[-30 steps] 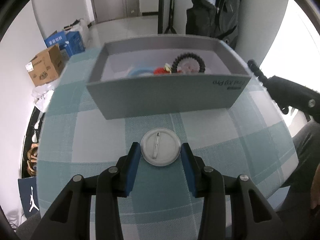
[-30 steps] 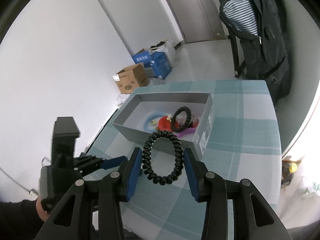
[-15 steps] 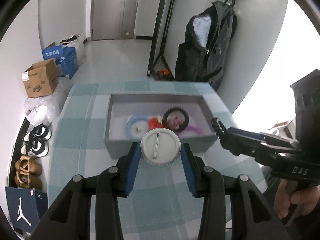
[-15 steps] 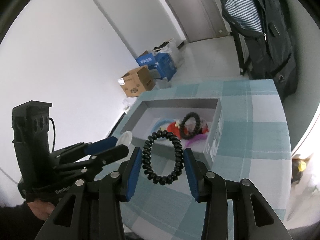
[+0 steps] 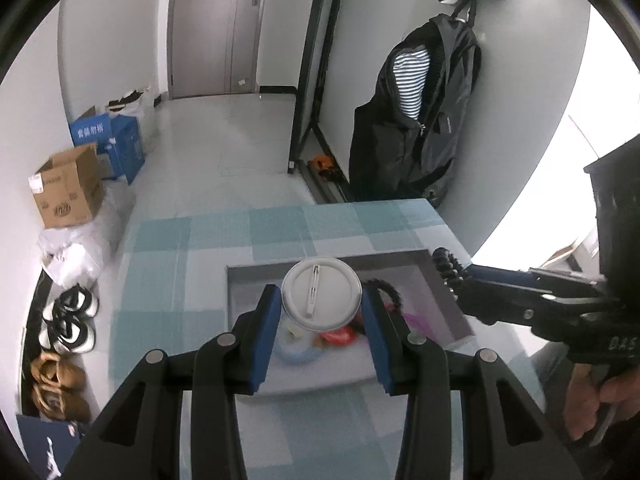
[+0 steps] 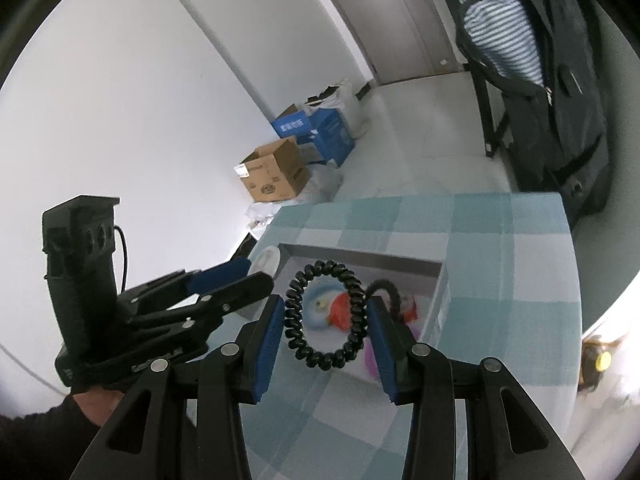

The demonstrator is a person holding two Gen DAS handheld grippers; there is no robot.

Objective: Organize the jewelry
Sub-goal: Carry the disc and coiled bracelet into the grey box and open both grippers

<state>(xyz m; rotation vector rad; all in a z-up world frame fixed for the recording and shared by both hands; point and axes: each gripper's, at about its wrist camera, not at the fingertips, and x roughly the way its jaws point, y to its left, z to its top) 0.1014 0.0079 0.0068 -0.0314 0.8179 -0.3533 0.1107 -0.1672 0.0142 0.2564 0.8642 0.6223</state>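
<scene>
Left gripper (image 5: 322,308) pinching a white round pin badge (image 5: 321,293) by its edges, back side showing with the metal pin running up its middle; blue pads (image 5: 269,340) pressed on the rim at 9 and 3 o'clock. Held in the air above a grey open box (image 5: 444,300) standing on a table with a teal-and-white checked cloth (image 5: 220,240). Right gripper (image 6: 326,316) clamped on a black coiled hair tie (image 6: 325,314), ring standing upright between the blue pads (image 6: 378,340), squeezed at 9 and 3 o'clock into a slight oval, likewise raised over the box (image 6: 438,304). In the box, partly hidden behind the held things: a second black coiled tie (image 6: 386,292) toward 3 o'clock of the raised one, a red piece (image 6: 342,312), a pale blue ring (image 6: 316,312) and something purple (image 6: 370,360) near the lower edge; details blurred. From the left wrist view, right gripper entering from 3 o'clock, tip with the black coil (image 5: 446,268) over the box's right wall, a hand (image 5: 588,404) on its grip at 4 o'clock. From the right wrist view, left gripper (image 6: 256,276) coming in from 9 o'clock, badge edge (image 6: 266,262) just beside the box's left wall, a dark sleeve (image 6: 36,440) at 8 o'clock. Farther off on the floor: a brown carton (image 5: 68,192) and blue boxes (image 5: 108,144) at 10 o'clock, shoes (image 5: 68,320) at 8 o'clock, a dark jacket over a striped shirt (image 5: 416,120) hanging at 1 o'clock.
</scene>
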